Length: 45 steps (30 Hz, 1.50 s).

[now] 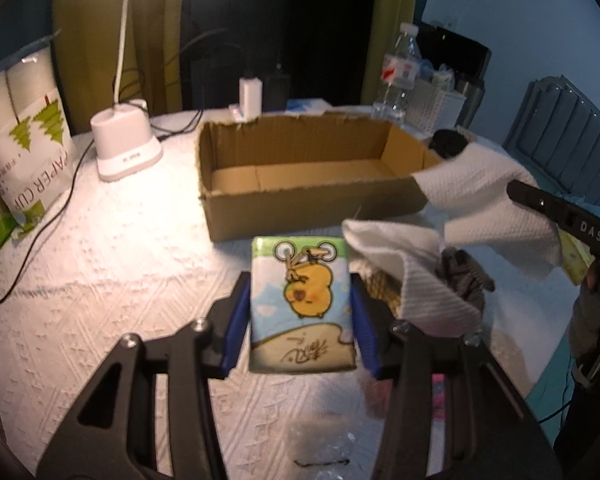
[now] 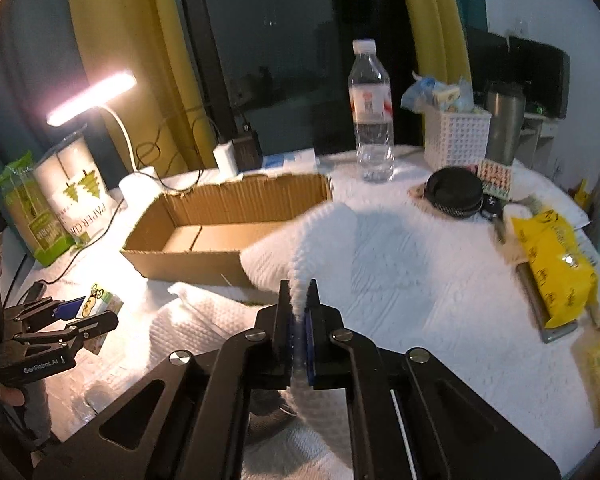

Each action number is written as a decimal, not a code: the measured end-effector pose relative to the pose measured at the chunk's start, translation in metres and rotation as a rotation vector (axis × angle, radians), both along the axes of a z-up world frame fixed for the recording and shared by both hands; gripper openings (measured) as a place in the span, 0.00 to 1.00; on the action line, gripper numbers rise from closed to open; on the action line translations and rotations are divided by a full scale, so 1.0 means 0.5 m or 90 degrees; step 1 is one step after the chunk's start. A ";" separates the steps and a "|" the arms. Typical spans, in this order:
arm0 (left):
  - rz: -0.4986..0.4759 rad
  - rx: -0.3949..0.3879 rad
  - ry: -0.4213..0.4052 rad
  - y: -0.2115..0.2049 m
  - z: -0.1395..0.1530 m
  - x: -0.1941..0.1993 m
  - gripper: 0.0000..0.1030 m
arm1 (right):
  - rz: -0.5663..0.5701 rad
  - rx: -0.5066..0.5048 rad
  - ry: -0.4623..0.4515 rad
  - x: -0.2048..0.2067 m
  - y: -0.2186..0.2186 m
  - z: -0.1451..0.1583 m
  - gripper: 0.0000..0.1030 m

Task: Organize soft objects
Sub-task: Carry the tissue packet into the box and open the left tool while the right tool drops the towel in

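Observation:
My left gripper (image 1: 302, 280) is shut on a tissue pack (image 1: 302, 304) printed with a yellow cartoon animal, held just above the white tablecloth. In front of it stands an open cardboard box (image 1: 312, 204), nothing inside. My right gripper (image 2: 299, 292) is shut on a white paper towel (image 2: 324, 236) that drapes up from between its blue pads. In the left wrist view the towel (image 1: 480, 196) hangs at the right by the box corner, with the right gripper's black finger over it. In the right wrist view the left gripper (image 2: 76, 316) and its tissue pack (image 2: 100, 304) show at the left.
A lit desk lamp (image 1: 126, 152) and a paper cup sleeve (image 1: 28, 140) stand left. A water bottle (image 2: 371, 120), a white basket (image 2: 456, 140), a black round case (image 2: 454, 192) and a yellow packet (image 2: 556, 264) sit behind and right. More paper towel (image 1: 420, 276) lies beside the tissue pack.

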<state>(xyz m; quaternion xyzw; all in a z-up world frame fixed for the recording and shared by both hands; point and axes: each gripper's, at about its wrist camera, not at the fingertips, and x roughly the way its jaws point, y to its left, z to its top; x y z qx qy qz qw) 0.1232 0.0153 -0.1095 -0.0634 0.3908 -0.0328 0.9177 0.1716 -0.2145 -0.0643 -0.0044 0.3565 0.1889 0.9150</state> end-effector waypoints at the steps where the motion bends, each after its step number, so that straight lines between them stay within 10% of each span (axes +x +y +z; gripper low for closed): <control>1: 0.000 0.000 -0.007 0.000 0.007 -0.003 0.46 | 0.000 0.001 -0.004 -0.003 0.000 0.005 0.05; 17: -0.002 0.007 -0.110 0.005 0.132 -0.009 0.46 | 0.012 0.015 -0.078 -0.018 0.006 0.107 0.05; 45: 0.011 -0.014 -0.193 -0.017 0.175 0.130 0.46 | 0.043 0.025 -0.111 0.107 0.039 0.131 0.05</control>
